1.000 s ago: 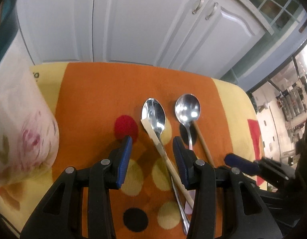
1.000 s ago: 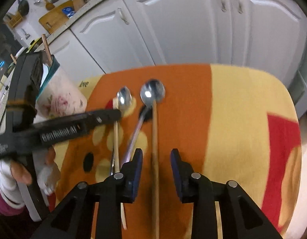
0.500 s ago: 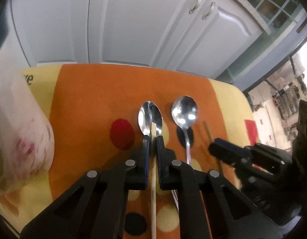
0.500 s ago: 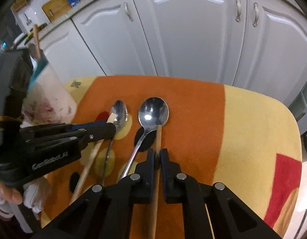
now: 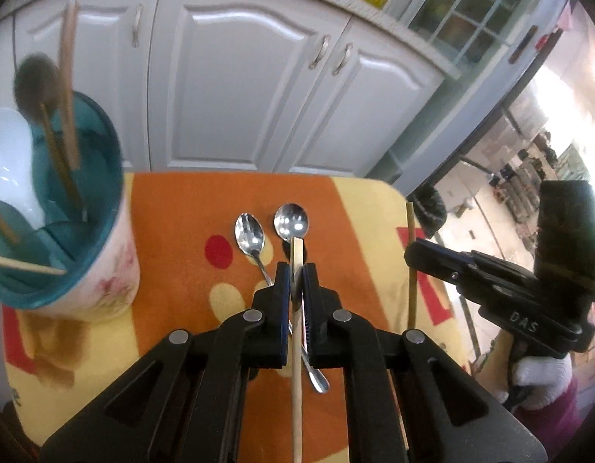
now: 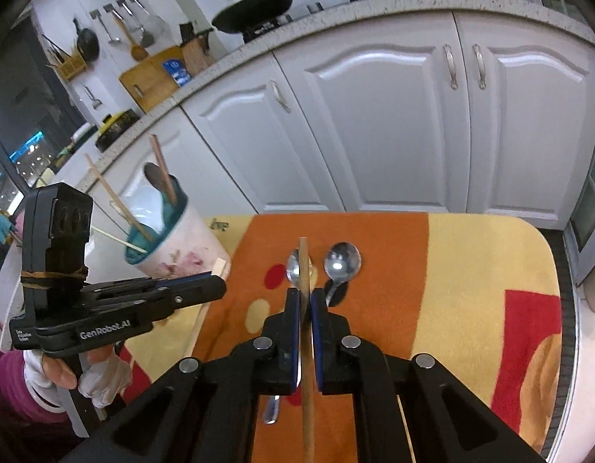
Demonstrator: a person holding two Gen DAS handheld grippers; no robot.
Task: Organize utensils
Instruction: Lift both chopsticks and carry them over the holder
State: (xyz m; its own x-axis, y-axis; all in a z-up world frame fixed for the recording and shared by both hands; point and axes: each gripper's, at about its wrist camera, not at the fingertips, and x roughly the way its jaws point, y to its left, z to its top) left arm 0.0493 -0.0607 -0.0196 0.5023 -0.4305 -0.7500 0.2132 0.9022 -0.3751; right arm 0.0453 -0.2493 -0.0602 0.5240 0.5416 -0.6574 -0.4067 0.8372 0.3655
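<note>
My left gripper [image 5: 296, 270] is shut on a pale wooden chopstick [image 5: 296, 386], held up off the cloth. My right gripper [image 6: 305, 297] is shut on a darker brown chopstick [image 6: 308, 405], also raised. Each view shows the other one: the right gripper [image 5: 411, 254] with its brown chopstick [image 5: 412, 297] at the right, the left gripper [image 6: 218, 289] with the pale chopstick's tip [image 6: 221, 268] at the left. Two metal spoons [image 5: 250, 233] [image 5: 291, 222] lie side by side on the orange cloth [image 5: 181, 212]. A floral cup [image 5: 116, 270] with a teal inside stands at the left.
The floral cup [image 6: 181, 247] holds a white spoon, a wooden spoon and several sticks. White cabinet doors [image 6: 374, 115] rise just behind the table. A gloved hand [image 6: 97, 378] holds the left gripper. The cloth's yellow part [image 6: 471, 270] stretches to the right.
Both grippers went from open over the chopsticks to shut on them, then rose with them off the cloth. The cup's rim and contents have come into the left wrist view.
</note>
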